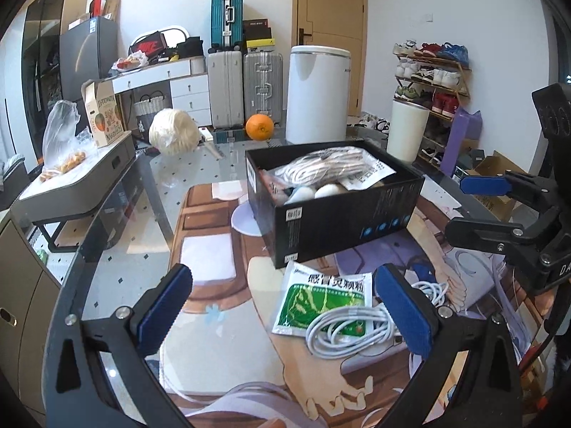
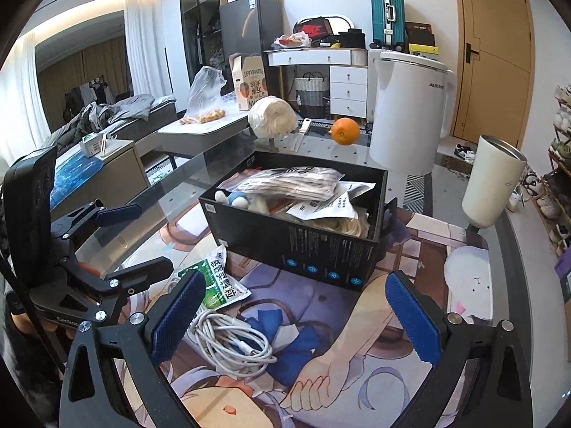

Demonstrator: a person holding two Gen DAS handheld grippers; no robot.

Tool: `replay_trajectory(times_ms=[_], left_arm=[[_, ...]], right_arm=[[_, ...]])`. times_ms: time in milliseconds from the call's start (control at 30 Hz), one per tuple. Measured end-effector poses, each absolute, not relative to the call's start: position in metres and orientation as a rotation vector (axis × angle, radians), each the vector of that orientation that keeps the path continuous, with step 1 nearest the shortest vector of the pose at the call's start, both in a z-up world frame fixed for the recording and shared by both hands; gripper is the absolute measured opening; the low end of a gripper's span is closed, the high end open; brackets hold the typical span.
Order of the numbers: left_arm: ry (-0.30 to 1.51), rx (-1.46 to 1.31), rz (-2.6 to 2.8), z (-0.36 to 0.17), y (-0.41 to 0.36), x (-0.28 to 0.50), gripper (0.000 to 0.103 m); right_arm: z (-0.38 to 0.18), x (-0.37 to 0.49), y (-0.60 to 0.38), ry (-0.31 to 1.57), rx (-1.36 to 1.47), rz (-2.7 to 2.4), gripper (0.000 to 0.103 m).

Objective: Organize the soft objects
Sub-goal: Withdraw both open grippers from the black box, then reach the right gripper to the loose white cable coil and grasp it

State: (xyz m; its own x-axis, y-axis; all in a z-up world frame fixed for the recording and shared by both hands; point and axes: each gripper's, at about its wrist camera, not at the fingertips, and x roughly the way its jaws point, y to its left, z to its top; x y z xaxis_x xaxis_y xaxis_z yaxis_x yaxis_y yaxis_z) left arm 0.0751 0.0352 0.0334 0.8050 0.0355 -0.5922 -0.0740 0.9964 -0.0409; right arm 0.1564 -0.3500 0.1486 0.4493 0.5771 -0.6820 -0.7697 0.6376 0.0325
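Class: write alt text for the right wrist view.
The open right tool hovers over a printed mat, near a coiled white cable and a green sachet. Behind them, a black box holds bagged soft items; the left tool is at left.

An orange (image 1: 259, 126) is seen at the far edge of the glass table (image 1: 117, 271), with a white appliance (image 1: 318, 94) just to its right; a cream tumbler (image 2: 494, 182) is placed further right, and suitcases (image 1: 244, 85) are stacked against the far wall
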Motion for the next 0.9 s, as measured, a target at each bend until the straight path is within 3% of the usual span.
replay_trajectory(times_ms=[900], left_arm=[[0.681, -0.099, 0.087, 0.011, 0.054, 0.066, 0.103]], right_arm=[[0.095, 0.134, -0.314, 0.844, -0.483, 0.991, 0.102]])
